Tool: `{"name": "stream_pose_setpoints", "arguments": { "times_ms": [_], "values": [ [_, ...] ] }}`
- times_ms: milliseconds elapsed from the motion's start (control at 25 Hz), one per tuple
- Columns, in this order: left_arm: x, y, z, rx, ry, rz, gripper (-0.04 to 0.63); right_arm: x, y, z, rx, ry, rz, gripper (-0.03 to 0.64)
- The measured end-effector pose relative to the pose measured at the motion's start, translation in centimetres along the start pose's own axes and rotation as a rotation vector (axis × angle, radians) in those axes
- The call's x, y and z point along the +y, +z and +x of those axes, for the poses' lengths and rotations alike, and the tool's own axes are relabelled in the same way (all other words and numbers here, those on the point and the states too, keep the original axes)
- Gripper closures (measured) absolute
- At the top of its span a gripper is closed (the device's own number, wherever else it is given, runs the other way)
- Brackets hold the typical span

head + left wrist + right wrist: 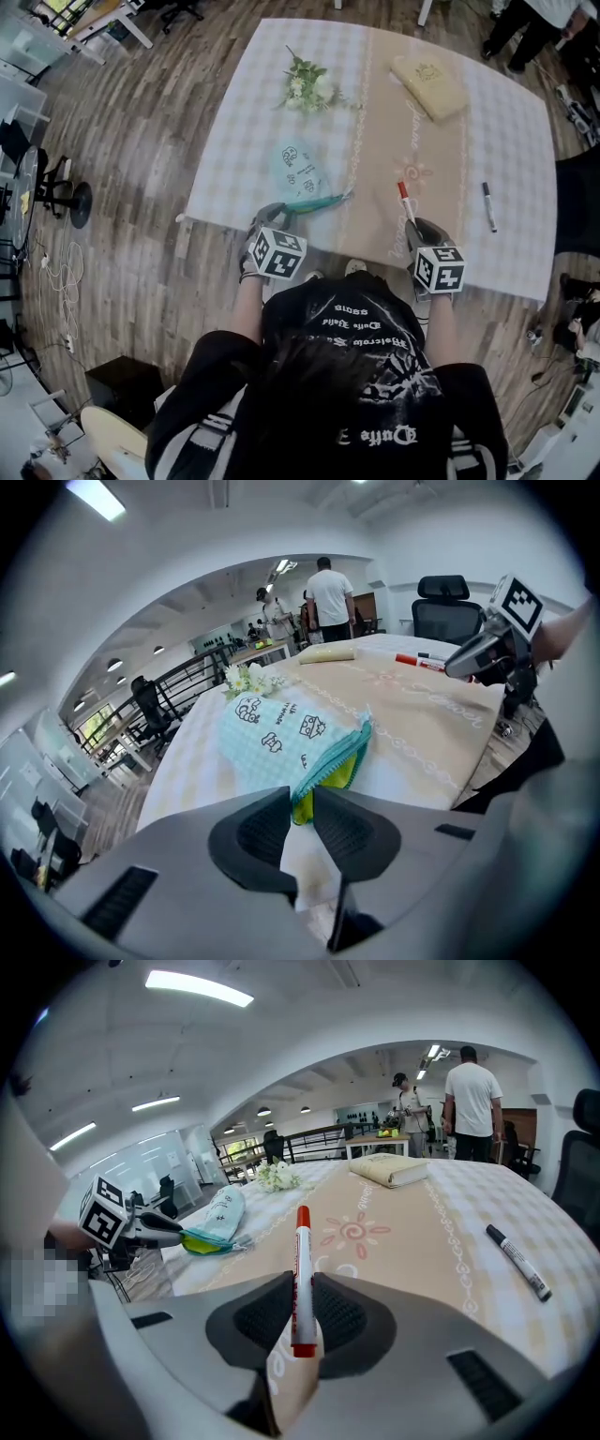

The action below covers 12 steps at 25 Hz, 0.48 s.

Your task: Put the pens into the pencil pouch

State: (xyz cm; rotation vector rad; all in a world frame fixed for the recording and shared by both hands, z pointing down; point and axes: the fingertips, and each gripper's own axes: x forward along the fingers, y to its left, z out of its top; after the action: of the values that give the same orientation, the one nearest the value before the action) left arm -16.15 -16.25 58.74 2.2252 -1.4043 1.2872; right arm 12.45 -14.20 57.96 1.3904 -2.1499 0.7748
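The pale teal pencil pouch [298,172] lies on the table near its front edge, with its zip mouth agape and a yellow-green lining showing. My left gripper [278,214] pinches the near edge of that mouth; in the left gripper view the teal rim [330,766] sits between the pads. My right gripper [419,228] is shut on a white pen with red ends [302,1269], which points forward over the beige runner, to the right of the pouch [217,1215]. A black-capped pen [488,206] lies loose on the cloth further right.
A bunch of white flowers [305,82] and a beige book [429,85] lie at the far side of the table. The front table edge [309,251] runs just under both grippers. People stand beyond the far right corner.
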Motion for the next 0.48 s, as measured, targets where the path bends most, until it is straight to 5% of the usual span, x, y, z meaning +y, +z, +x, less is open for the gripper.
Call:
{"name": "stream_pose_setpoints", "arguments": {
  "times_ms": [480],
  "values": [
    [0.5, 3.8, -2.3, -0.073, -0.047, -0.21, 0.557, 2.4, 0.2, -1.1, 0.005, 0.033, -0.121, 0.54]
  ]
}}
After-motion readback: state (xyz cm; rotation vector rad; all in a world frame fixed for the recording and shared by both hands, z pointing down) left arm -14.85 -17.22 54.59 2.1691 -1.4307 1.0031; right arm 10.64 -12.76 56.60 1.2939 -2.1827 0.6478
